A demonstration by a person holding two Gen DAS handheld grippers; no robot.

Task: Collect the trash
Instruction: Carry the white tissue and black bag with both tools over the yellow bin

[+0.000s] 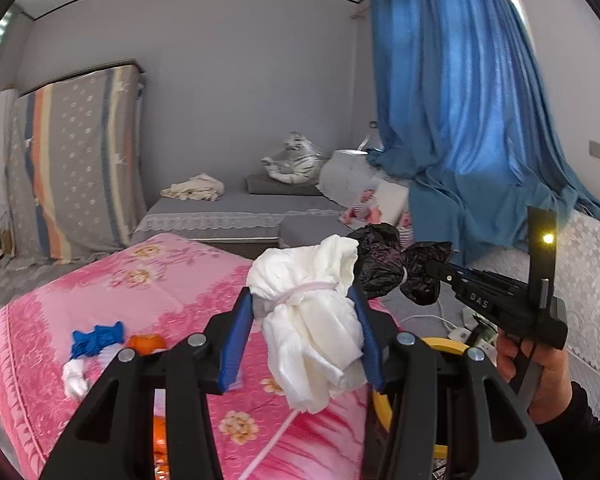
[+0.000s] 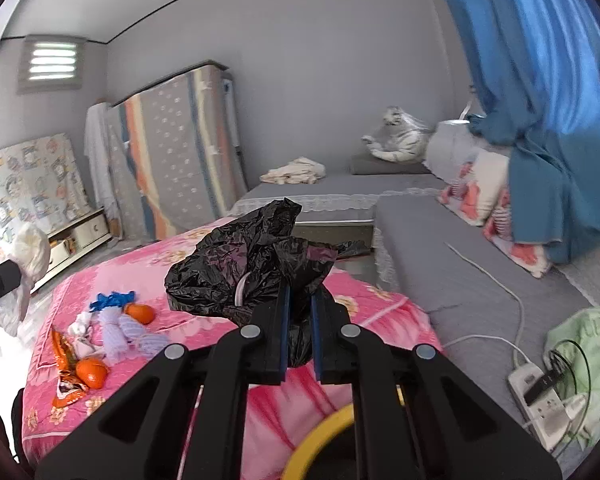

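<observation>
My left gripper is shut on a white crumpled bundle tied with pink string, held above the pink bed cover. My right gripper is shut on a crumpled black plastic bag, also above the bed. In the left wrist view the black bag hangs just right of the white bundle, almost touching it. Loose trash lies on the cover: a blue glove, two oranges, an orange wrapper, a lilac bundle and white scraps.
A yellow ring-shaped rim shows below both grippers. Grey floor mattresses run along the wall under a blue curtain. A white power strip with cables and a green cloth lie at the right. A person's hand holds the right gripper.
</observation>
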